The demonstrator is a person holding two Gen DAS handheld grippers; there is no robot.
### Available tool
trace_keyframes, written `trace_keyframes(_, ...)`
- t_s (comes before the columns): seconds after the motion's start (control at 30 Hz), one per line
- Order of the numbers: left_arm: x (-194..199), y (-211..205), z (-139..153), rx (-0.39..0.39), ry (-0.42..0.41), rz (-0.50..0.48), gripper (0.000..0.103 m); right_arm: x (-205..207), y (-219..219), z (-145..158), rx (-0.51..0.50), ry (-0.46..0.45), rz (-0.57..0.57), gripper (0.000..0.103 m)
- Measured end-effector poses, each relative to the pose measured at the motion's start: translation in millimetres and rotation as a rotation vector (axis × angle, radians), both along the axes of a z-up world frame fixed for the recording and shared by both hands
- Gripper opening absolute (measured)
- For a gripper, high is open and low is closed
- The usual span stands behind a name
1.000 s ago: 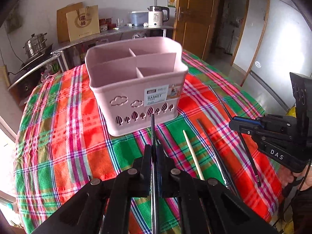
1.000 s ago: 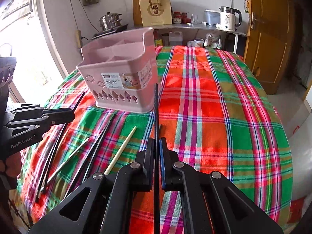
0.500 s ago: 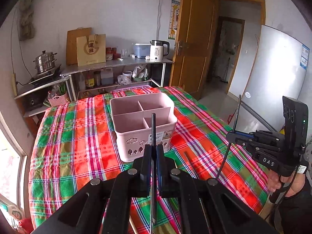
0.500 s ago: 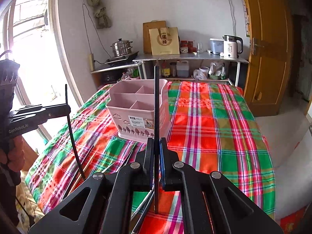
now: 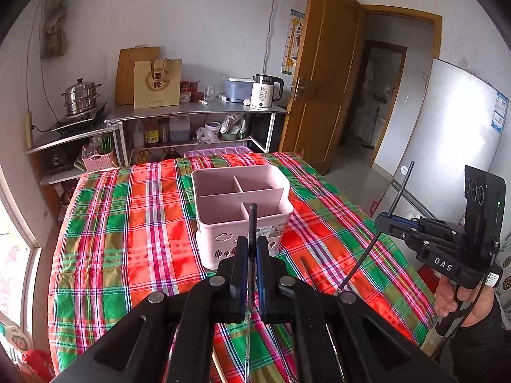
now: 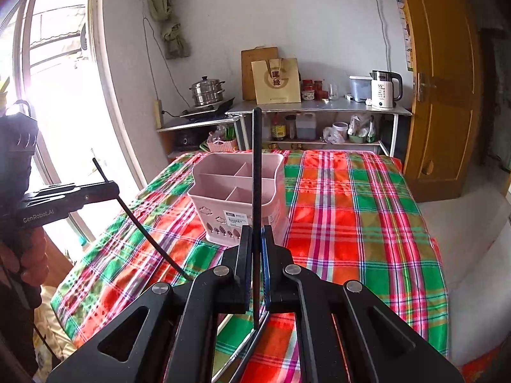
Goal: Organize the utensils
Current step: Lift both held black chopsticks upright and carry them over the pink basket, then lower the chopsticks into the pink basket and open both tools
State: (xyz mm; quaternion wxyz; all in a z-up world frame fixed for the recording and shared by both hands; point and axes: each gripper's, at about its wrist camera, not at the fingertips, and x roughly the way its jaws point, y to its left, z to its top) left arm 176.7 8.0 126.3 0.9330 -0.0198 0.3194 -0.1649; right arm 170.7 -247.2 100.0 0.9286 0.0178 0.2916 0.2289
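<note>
A pink divided utensil basket [image 5: 242, 210] stands empty on the plaid table; it also shows in the right wrist view [image 6: 238, 198]. My left gripper [image 5: 252, 249] is shut on a black chopstick [image 5: 252, 223], held well above the table; from the right wrist view the same gripper [image 6: 111, 188] holds the chopstick [image 6: 143, 229] slanting down. My right gripper [image 6: 254, 239] is shut on another black chopstick [image 6: 256, 172], upright; in the left wrist view it [image 5: 381, 221] holds the stick [image 5: 373, 239] to the right of the basket.
A few more chopsticks lie on the plaid cloth [image 5: 127, 239] below the grippers, partly hidden, one in the left wrist view [image 5: 308, 271]. Behind the table stand shelves with a kettle [image 5: 265, 91] and a steamer pot [image 5: 81, 95]. A door [image 5: 322, 73] and fridge [image 5: 447, 134] are at the right.
Both grippers have lifted their black chopsticks up off the table and pulled back and upward from the basket, which now looks smaller and farther away.
</note>
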Motion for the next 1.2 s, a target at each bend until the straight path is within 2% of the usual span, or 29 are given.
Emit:
trace_keyframes(0.37, 33, 12, 40, -0.047, -0.017, 0.03, 0.004, 33, 16, 24, 0.036, -0.031, 0.013, 0.005)
trace_keyframes(0.8, 68, 29, 111, -0.091, -0.13, 0.078, 0.004, 68, 36, 67, 0.113, -0.112, 0.031, 0.005)
trace_keyframes(0.97, 90, 34, 111, -0.103, -0.13, 0.089, 0.004, 90, 47, 71, 0.144, -0.121, 0.025, 0.005)
trace_keyframes(1.2, 118, 45, 85, -0.119, -0.092, 0.1, 0.004, 118, 61, 59, 0.175, -0.099, 0.028, 0.005)
